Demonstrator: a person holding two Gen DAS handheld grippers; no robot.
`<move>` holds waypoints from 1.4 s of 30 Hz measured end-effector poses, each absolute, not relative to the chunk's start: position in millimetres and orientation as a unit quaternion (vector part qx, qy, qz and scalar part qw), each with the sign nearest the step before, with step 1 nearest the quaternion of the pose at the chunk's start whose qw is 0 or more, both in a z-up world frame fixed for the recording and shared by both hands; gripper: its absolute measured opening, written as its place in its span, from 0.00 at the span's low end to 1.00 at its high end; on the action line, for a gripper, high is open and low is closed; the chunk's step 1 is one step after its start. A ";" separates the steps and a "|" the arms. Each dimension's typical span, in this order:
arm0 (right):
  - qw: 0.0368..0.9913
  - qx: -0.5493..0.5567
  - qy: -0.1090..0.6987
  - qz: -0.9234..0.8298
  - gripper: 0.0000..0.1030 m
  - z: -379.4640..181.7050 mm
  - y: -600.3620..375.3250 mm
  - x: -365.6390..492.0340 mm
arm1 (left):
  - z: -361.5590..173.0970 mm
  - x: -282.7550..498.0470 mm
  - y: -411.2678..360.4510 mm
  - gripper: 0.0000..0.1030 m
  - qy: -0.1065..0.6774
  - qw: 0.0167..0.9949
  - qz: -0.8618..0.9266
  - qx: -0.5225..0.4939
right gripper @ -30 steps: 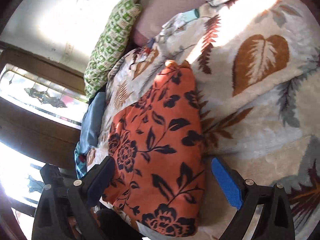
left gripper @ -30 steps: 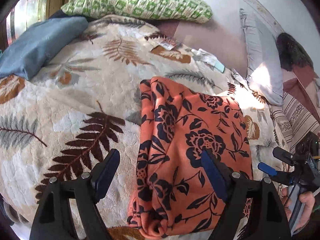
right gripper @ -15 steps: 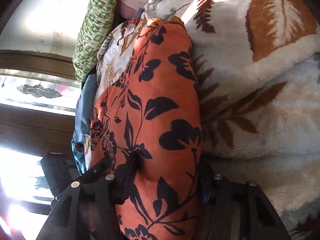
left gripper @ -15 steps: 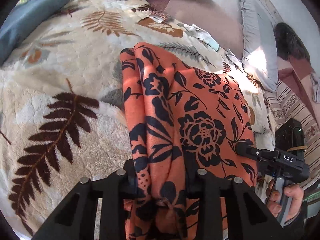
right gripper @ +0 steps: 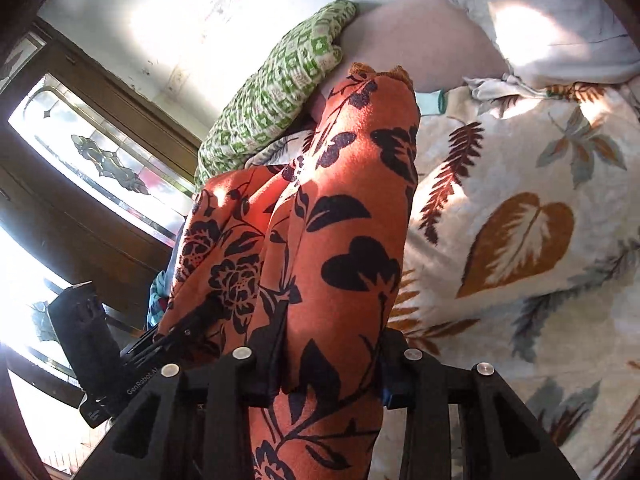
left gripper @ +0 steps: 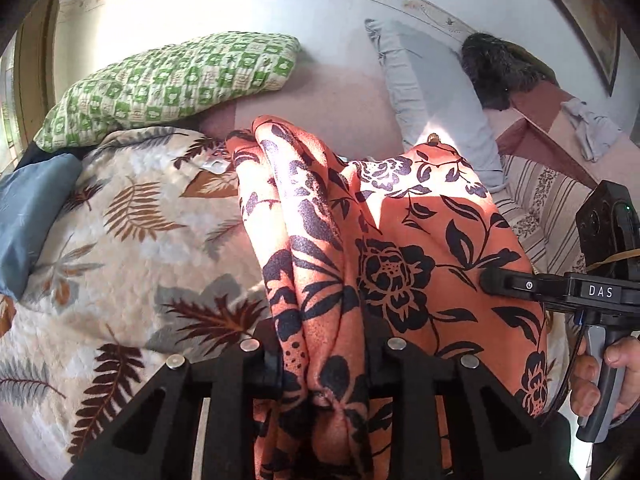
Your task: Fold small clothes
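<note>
An orange garment with black flowers [left gripper: 400, 248] is held up off the leaf-print blanket [left gripper: 120, 240]. My left gripper [left gripper: 324, 360] is shut on its near left edge, the cloth bunched between the jaws. My right gripper [right gripper: 328, 364] is shut on the near right edge of the same garment [right gripper: 344, 240]. The right gripper also shows at the right of the left wrist view [left gripper: 560, 292], and the left gripper at the lower left of the right wrist view [right gripper: 132, 364]. The garment's far end hangs or trails toward the pillows.
A green checked pillow [left gripper: 172, 80] lies at the head of the bed, a grey pillow [left gripper: 432, 96] to its right, a blue cloth [left gripper: 28, 208] at the left. A striped sheet [left gripper: 548, 208] lies at the right. A window [right gripper: 100, 168] is on the left wall.
Both grippers went from open around the garment's near edge to shut on it, then lifted it off the blanket; the view now tilts up toward the wall and pillows.
</note>
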State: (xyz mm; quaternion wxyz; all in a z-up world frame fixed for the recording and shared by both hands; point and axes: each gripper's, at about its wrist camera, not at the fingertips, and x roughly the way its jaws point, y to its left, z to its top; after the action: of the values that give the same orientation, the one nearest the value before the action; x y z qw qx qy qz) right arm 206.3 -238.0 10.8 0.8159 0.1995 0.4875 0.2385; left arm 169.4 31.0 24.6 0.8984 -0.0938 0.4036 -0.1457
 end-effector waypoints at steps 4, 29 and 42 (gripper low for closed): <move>0.806 0.222 0.499 0.230 0.37 -9.9 -270.0 213.8 | -8.5 186.6 8.2 0.29 0.432 0.884 -0.146 -0.101; 0.785 0.245 0.542 0.171 0.82 -77.3 -262.7 138.4 | -76.1 131.1 25.5 0.75 0.503 0.860 -0.062 -0.063; 0.860 0.040 0.508 0.026 0.84 -34.2 -262.7 63.7 | -11.3 72.0 -13.8 0.84 0.448 0.892 -0.058 0.004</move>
State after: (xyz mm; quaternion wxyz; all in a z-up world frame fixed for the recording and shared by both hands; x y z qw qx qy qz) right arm 63.7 -262.7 -34.2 0.8602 0.0398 0.5077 0.0255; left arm 72.0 -13.8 -11.3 0.8922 0.0045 0.4479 -0.0576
